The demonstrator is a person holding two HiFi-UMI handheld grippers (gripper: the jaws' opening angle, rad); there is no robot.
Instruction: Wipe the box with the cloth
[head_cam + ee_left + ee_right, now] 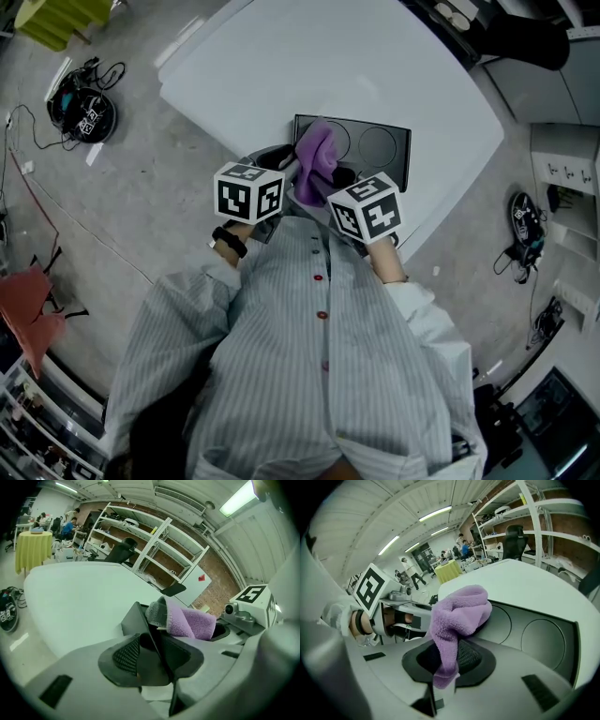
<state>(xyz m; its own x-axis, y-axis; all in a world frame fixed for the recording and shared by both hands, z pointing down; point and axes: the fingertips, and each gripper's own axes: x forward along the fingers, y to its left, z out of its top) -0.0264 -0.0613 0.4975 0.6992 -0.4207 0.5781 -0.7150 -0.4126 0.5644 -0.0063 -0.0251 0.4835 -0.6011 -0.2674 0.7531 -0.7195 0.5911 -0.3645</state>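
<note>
A flat dark box (pixel 380 145) with two round recesses lies on the white table (pixel 281 66), close to its near edge. My left gripper (pixel 278 159) is at the box's left end, its jaws shut on the thin dark wall of the box (pixel 138 620). My right gripper (pixel 330 180) is shut on a purple cloth (pixel 317 157), which bunches up over the box's left part. In the right gripper view the cloth (pixel 457 613) hangs between the jaws above the box (pixel 534 634). The cloth (pixel 190 623) also shows in the left gripper view, just behind the box wall.
The table's near edge runs just under both grippers, with grey floor to the left. A black round device with cables (pixel 82 112) lies on the floor at far left. White shelving (pixel 154 541) stands beyond the table, and a yellow-draped table (pixel 33 548) is farther off.
</note>
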